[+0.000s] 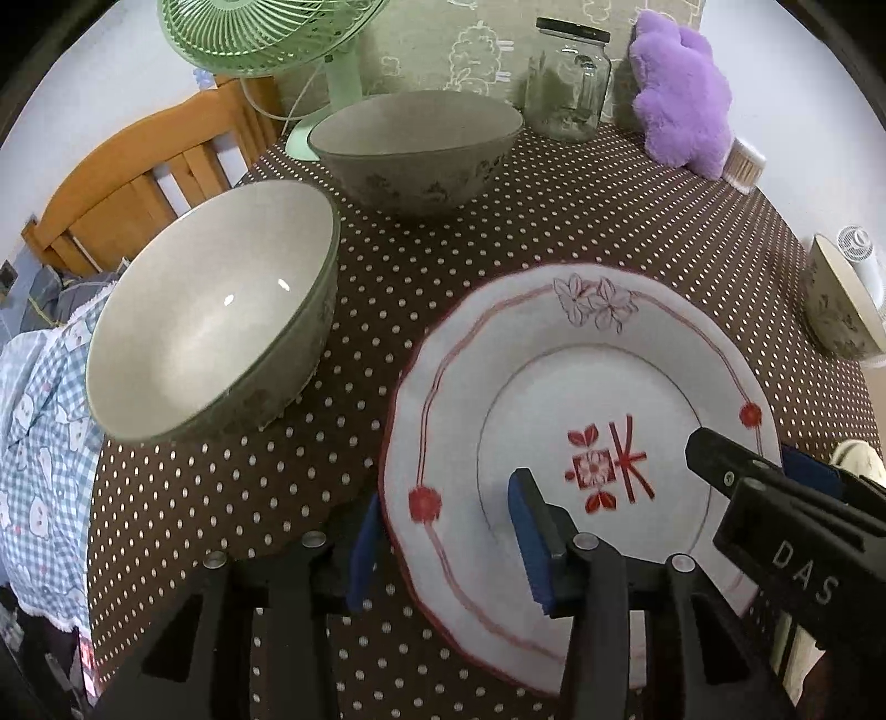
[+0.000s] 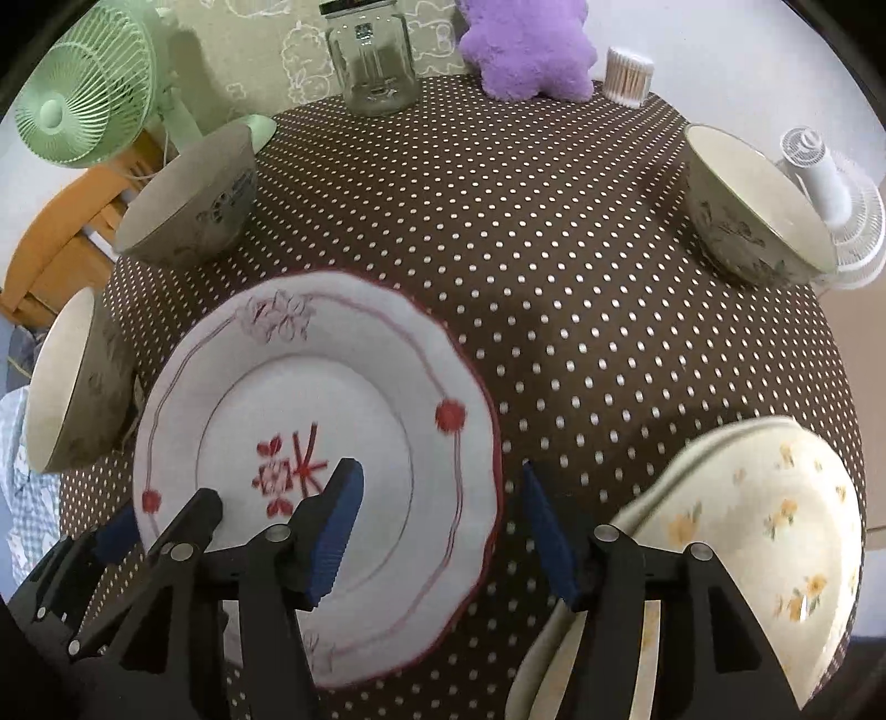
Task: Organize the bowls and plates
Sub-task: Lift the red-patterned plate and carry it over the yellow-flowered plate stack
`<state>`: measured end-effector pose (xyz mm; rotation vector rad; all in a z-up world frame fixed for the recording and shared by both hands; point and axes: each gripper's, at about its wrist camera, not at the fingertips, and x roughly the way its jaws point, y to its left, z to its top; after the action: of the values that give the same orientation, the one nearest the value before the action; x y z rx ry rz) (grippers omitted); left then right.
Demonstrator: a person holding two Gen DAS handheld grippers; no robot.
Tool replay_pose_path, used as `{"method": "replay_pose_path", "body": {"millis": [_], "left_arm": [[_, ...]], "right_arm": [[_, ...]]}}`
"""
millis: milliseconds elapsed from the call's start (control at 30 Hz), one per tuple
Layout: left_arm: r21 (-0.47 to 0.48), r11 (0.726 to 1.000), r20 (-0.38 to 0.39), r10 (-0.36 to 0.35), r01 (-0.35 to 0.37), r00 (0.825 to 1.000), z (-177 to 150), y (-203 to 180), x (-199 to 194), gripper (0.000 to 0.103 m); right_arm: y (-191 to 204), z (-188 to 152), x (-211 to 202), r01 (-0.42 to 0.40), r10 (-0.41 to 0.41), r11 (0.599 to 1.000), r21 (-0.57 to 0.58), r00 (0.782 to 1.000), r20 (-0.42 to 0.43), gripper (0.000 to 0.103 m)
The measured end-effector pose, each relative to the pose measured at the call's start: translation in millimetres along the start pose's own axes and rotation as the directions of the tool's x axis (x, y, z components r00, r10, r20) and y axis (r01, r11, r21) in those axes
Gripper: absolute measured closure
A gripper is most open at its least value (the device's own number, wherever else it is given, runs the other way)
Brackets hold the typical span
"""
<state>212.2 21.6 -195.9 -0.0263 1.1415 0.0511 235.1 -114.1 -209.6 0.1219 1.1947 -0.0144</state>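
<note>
A white scalloped plate [image 1: 554, 387] [image 2: 310, 399] with red lines and a red flower motif lies on the brown polka-dot tablecloth [image 1: 443, 249]. My left gripper [image 1: 443, 498] straddles its left rim, one blue pad outside the edge and one over the plate, neither pressing. My right gripper [image 2: 440, 471] straddles the right rim the same way, jaws wide, pads off the plate. Each gripper shows in the other's view: the right gripper [image 1: 747, 451], the left gripper [image 2: 166, 507]. A cream plate stack [image 2: 747, 526] with yellow flowers sits at the near right.
A large bowl [image 1: 210, 332] stands just left of the plate, a second bowl [image 1: 415, 149] behind it, a third bowl [image 2: 747, 205] far right. Along the back are a green fan [image 1: 266, 33], glass jar [image 1: 570, 83], purple plush [image 1: 681, 94] and swab pot [image 2: 628, 75]. A wooden chair [image 1: 138, 188] stands left.
</note>
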Motion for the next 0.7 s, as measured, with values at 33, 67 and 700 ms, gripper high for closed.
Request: {"method": "replay_pose_path", "body": {"millis": [33,67,700], "left_arm": [[0.004,1.0,0.005,0.007,-0.007,1.0,2,-1,1,0.056],[0.006,1.0,0.008,0.011,-0.011,1.0,3,-1,1,0.056],[-0.026,1.0,0.013,0.008,-0.008,1.0,6,-4,-1,0.052]], "right_arm": [[0,2,1,-0.004,0.004,1.0,-0.004,1.0,0.003,0.04],[0,5,3,-0.007,0.007,1.0,-0.012,1.0,0.009,0.04],[11,14,6,-0.004,0.002,0.996,-0.094,1.0,-0.013,0.053]]}}
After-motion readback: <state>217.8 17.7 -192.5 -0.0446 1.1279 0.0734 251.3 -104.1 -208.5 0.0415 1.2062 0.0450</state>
